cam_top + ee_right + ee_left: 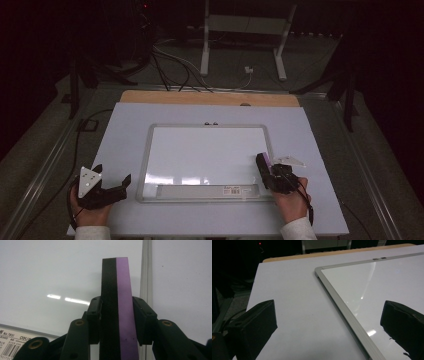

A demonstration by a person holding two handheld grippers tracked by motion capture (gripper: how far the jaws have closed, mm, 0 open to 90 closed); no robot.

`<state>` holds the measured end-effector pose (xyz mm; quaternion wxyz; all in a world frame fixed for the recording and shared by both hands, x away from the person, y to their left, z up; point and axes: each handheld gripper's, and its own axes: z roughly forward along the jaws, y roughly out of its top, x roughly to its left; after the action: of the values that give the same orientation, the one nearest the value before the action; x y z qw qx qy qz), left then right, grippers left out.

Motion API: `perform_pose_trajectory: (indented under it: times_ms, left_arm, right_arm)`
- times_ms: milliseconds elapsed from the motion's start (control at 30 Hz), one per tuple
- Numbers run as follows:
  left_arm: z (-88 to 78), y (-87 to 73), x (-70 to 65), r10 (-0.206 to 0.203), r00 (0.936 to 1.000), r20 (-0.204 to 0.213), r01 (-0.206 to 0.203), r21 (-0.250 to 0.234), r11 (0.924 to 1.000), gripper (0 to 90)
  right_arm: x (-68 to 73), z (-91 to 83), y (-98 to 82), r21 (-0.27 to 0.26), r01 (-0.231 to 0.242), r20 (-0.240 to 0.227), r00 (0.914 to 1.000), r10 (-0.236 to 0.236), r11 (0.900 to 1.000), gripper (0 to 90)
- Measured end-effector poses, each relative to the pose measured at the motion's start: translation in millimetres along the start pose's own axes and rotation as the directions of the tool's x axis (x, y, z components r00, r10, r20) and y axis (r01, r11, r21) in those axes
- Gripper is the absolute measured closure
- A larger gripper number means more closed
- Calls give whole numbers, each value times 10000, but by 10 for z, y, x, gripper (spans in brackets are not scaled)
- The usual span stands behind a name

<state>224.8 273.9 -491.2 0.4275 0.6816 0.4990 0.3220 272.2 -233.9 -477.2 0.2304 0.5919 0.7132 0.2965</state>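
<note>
A whiteboard (205,150) with a silver frame lies flat on the white table (125,130); its surface looks blank. My right gripper (267,172) is shut on a board eraser (117,302), black felt on one side and purple on the other, standing on edge between the pads. The eraser (263,165) hangs over the board's lower right corner, near the frame (145,277). My left gripper (122,186) rests open on the table just left of the board's lower left corner, with nothing between its fingers (254,325). The board's left frame edge (342,307) runs between its jaws.
A pen tray with a barcode label (235,190) runs along the board's near edge. A small clear plastic piece (292,161) lies right of the board. A wooden strip (210,98) borders the table's far edge. Cables and a stand's legs (240,50) are on the floor beyond.
</note>
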Motion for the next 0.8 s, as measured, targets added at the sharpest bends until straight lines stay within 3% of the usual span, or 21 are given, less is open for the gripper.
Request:
perform_pose_trajectory:
  times_ms: [167,400,600,800]
  left_arm:
    - [1,0,-1,2,10000,7,-2,-4,10000,15]
    - [1,-1,1,6,10000,6,-6,0,10000,15]
    - [3,-2,-3,7,10000,3,-7,-2,10000,15]
    - [8,-4,-6,9,10000,-1,-9,10,10000,15]
  right_arm:
    - [4,1,-13,125,-206,-21,9998,206,9997,612]
    - [6,-13,4,33,-413,-258,9988,413,9991,515]
    - [-20,-44,58,-474,-47,-338,9994,31,9989,375]
    - [-85,-72,125,-834,-172,-722,9973,112,9964,230]
